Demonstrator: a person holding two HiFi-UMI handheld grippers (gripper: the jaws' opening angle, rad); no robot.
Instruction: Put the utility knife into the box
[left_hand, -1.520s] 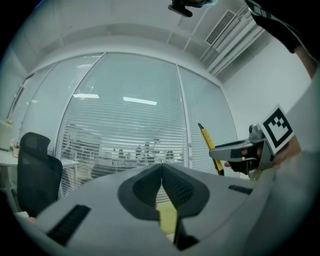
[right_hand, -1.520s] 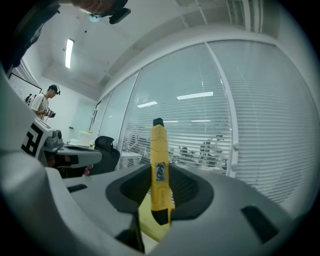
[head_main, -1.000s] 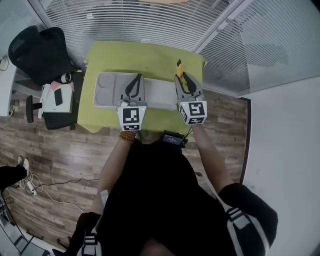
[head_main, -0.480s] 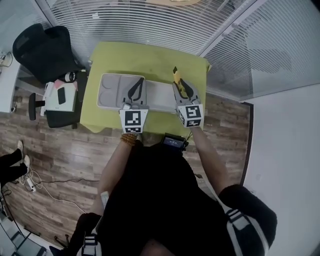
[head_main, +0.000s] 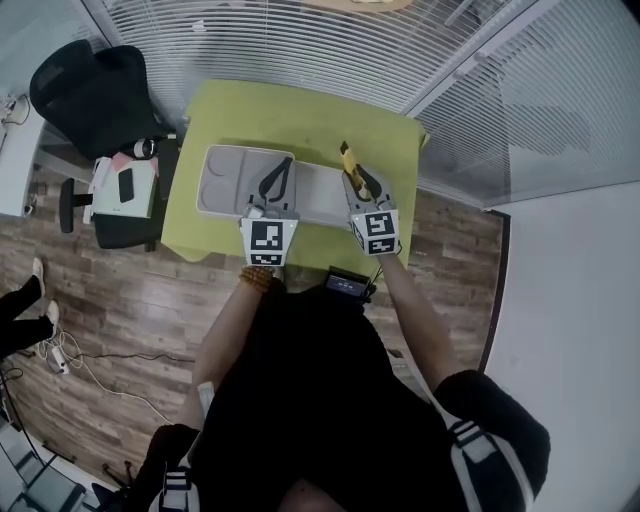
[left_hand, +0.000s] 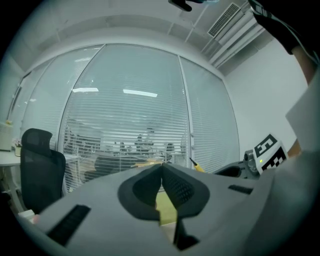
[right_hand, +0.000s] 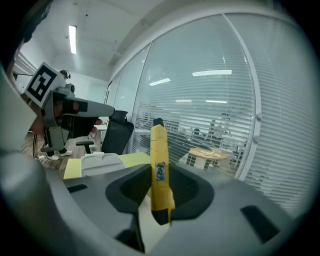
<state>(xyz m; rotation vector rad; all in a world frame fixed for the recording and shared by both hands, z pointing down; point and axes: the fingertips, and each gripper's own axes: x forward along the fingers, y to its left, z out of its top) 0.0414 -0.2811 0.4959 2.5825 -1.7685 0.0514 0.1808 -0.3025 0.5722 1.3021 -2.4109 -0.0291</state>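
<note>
A yellow utility knife (right_hand: 159, 170) with a black tip stands upright, clamped between the jaws of my right gripper (right_hand: 161, 192). In the head view the same knife (head_main: 347, 157) pokes out above the right gripper (head_main: 358, 182), over the right end of the grey box (head_main: 226, 182). The box is a shallow, light grey tray with compartments, lying on the yellow-green table (head_main: 300, 120); its near corner (right_hand: 100, 162) also shows in the right gripper view. My left gripper (head_main: 276, 180) hangs over the middle of the box, jaws shut with nothing between them (left_hand: 161, 187).
A black office chair (head_main: 85, 95) and a side cart with a phone and papers (head_main: 125, 188) stand left of the table. Window blinds (head_main: 300, 45) run behind it. A small black device (head_main: 347, 283) sits at the table's near edge. Wooden floor surrounds everything.
Both grippers have drifted slightly toward the near side of the table. The right gripper and its knife moved a little left, closer to the box's right end.
</note>
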